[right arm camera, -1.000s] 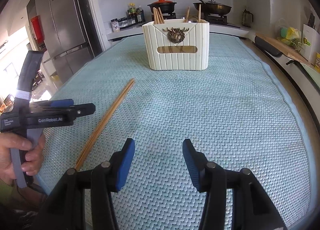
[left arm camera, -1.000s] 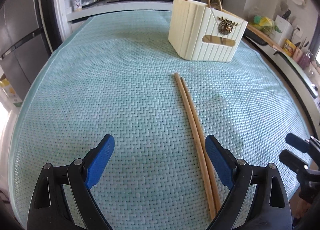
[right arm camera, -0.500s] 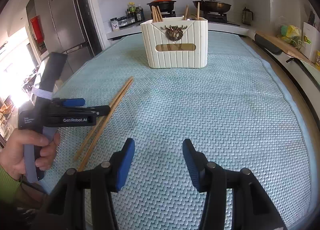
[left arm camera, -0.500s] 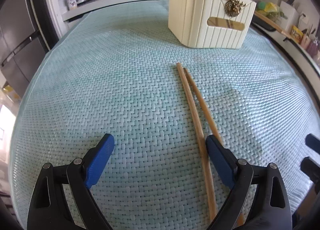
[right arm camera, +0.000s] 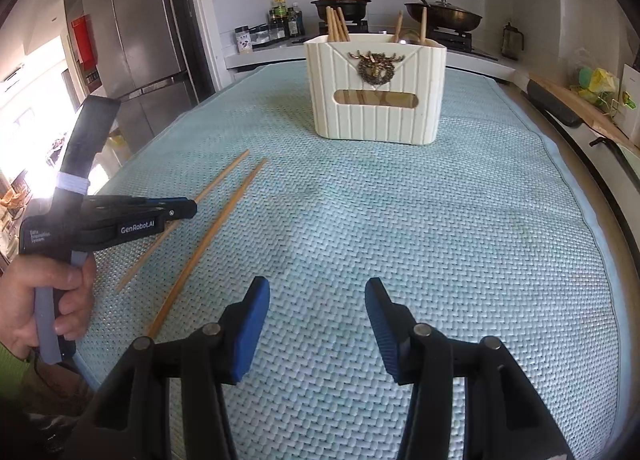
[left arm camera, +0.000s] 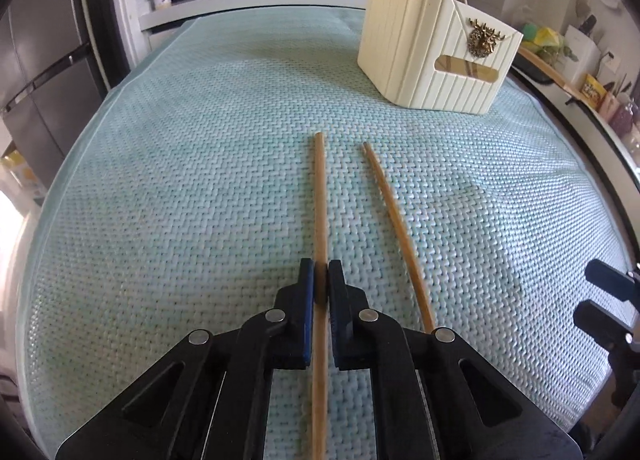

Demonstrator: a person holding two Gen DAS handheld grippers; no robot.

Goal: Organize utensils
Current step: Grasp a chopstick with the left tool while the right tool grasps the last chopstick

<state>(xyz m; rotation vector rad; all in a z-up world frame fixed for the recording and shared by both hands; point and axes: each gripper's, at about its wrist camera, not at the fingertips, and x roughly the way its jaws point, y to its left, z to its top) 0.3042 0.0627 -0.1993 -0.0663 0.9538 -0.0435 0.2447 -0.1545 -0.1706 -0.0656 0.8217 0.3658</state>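
Note:
Two wooden chopsticks lie on the teal woven mat (left arm camera: 180, 180). My left gripper (left arm camera: 321, 272) has its jaws closing tight on the left chopstick (left arm camera: 320, 200), blue pads pressing both sides. The other chopstick (left arm camera: 394, 216) lies loose just to its right, angled away. A cream ribbed utensil holder (left arm camera: 432, 56) with a brass stag emblem stands at the far right, with several chopsticks in it. In the right wrist view my right gripper (right arm camera: 318, 300) hovers open over bare mat, nothing between its pads. There the left gripper (right arm camera: 188, 208) sits over the held chopstick (right arm camera: 224, 176), beside the loose chopstick (right arm camera: 222, 216).
A person's hand (right arm camera: 36, 300) grips the left tool's handle at the mat's left edge. The holder (right arm camera: 376, 100) stands mid-back. Behind it are a stove with a pot (right arm camera: 340, 6) and a pan (right arm camera: 444, 18), and a fridge (right arm camera: 132, 40) to the left. A counter edge runs along the right.
The left gripper went from wide open to shut on one chopstick, shifting sideways over it. The two chopsticks, close together before, now lie spread apart. The right gripper stayed open.

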